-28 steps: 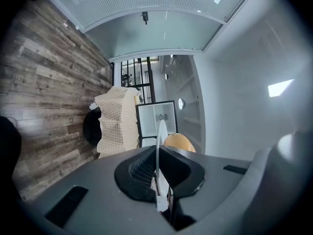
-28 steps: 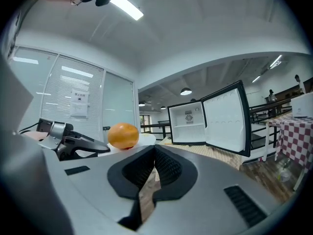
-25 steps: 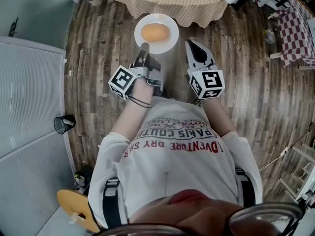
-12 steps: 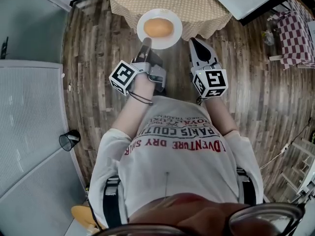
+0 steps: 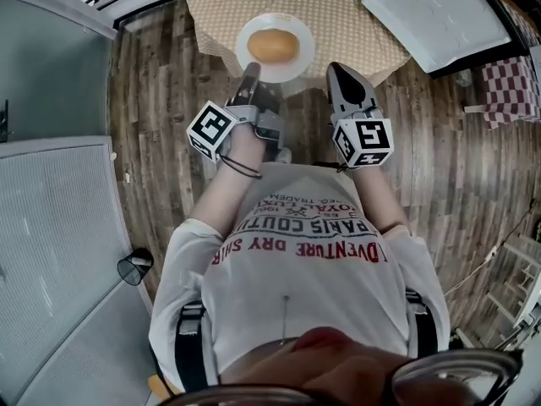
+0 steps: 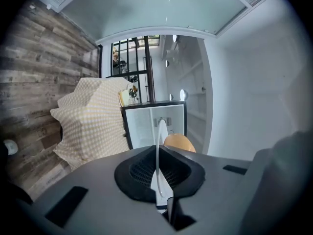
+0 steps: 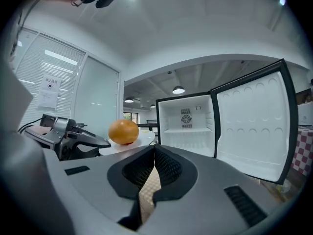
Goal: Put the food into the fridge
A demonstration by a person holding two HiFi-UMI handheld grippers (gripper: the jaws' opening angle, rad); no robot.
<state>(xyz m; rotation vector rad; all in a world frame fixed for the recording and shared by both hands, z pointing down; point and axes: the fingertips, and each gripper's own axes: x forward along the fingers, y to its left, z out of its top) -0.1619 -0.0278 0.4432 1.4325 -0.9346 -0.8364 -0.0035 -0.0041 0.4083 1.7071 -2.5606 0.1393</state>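
Wooden planks [image 5: 456, 167] in mixed grey and brown ran under the person, with a table in yellow checked cloth [image 5: 355, 24] at the far edge. The left gripper [image 5: 250, 74] was clamped shut on the near rim of a white plate [image 5: 292, 73]. Its own view showed the thin rim edge-on between the dark ribbed pads. The right gripper [image 5: 341, 70] hung just right of the plate, apart from it. Its jaws were pressed together on nothing, with only checked cloth showing through the slit below them.

A second before, the plate had hung mostly over bare floor at the table's edge. Now it sat over the cloth, more of the table was in view, and the white inner face of the fridge door [image 5: 439, 15] filled the far right. The small black bin [image 5: 135, 269] had slid nearer along the left wall.

On the plate lay an orange [image 5: 273, 46], round, smooth and slightly glossy, a deep yellow-orange. It sat near the middle of the plate and was still outside the fridge [image 7: 188, 126]. That stood open beyond the table, a white box in a black frame with one shelf and a round vent at the back. Its door was swung out to the right.
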